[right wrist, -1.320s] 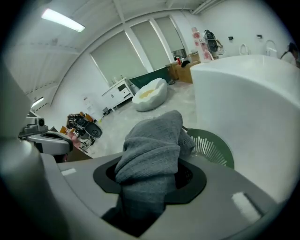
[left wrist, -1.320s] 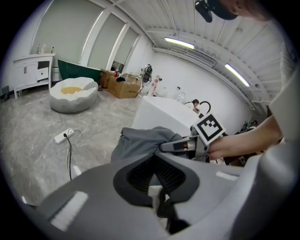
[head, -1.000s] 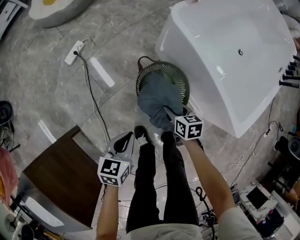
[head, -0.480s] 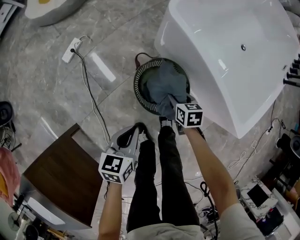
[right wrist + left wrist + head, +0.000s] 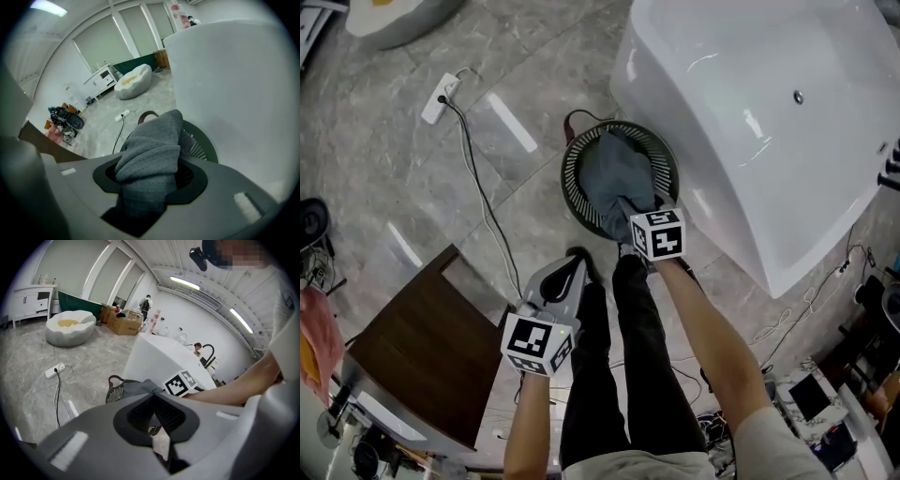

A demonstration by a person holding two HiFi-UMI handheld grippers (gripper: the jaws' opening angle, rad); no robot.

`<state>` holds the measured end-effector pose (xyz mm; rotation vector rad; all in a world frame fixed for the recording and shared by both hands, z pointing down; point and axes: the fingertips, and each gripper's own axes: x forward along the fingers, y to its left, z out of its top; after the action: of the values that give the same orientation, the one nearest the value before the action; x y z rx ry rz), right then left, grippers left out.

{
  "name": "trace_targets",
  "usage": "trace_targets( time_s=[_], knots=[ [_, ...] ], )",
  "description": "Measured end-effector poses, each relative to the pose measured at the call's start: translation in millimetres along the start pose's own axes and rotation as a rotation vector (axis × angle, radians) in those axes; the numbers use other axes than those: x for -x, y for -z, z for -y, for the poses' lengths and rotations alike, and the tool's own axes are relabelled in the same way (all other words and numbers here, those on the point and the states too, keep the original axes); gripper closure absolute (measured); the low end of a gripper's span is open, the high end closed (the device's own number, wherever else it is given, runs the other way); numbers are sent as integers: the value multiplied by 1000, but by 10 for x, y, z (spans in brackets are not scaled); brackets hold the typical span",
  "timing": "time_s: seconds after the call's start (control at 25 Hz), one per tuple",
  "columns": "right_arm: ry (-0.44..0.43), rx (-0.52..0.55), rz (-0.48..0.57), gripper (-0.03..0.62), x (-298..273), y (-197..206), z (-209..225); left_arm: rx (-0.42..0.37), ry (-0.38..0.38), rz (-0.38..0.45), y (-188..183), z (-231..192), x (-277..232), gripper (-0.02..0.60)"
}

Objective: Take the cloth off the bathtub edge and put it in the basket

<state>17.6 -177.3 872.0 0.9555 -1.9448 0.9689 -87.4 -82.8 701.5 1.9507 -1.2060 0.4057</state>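
The cloth (image 5: 152, 150) is a soft grey knit with a fine ribbed weave. It is bunched into a thick, rounded roll. One end is pinched in the right tool (image 5: 630, 208), whose dark ribbed pads are closed partway against the folds. The rest spills forward from the jaws and down inside the basket (image 5: 574, 183). From overhead the whole bundle lies within the basket's rim. Whether its lower end rests on the bottom is hard to make out.

The basket is round and dark, with a wall of thin upright slats and pale gaps between them. A thin looped handle (image 5: 575, 119) stands at its far side. It stands on the floor (image 5: 412, 187), close against the outer wall of the bathtub (image 5: 769, 141). The bathtub is a glossy white shell with a broad smooth rim and rounded corners. No cloth lies on the part of the rim in view.

The left tool (image 5: 154, 411) is held low and well apart from the basket, beside the person's dark trouser legs (image 5: 619, 375). Its curved grey fingers meet at the tips, and nothing is held between the ribbed pads.

The floor is polished grey stone with pale marbled veins and streaks of reflected light. A white power strip (image 5: 434, 101) lies on it well away from the basket. A thin black cable (image 5: 478, 197) trails from it in a loose curve towards a brown, flat-topped wooden unit (image 5: 422, 337).
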Motion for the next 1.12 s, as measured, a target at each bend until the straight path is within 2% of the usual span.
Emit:
trace_targets(
  time_s=[0.12,0.4,0.68,0.92,1.12],
  knots=[
    [-20,58,-57,395,-128,39,46,27,-25,11,-47,-61,-76,523],
    [-58,102,-135,382,-295,47,103,112,-92,69,-289,-161,-291,523],
    [-69,120,-143,382,-429,6,83,105,-100,113,-547,-88,-485,523],
    [-49,133,-182,382,-613,145,164,148,-134,86,-302,-63,-394,523],
    [-57,100,-200,382,-657,231,186,165,-165,71,-171,-142,-279,523]
  ],
)
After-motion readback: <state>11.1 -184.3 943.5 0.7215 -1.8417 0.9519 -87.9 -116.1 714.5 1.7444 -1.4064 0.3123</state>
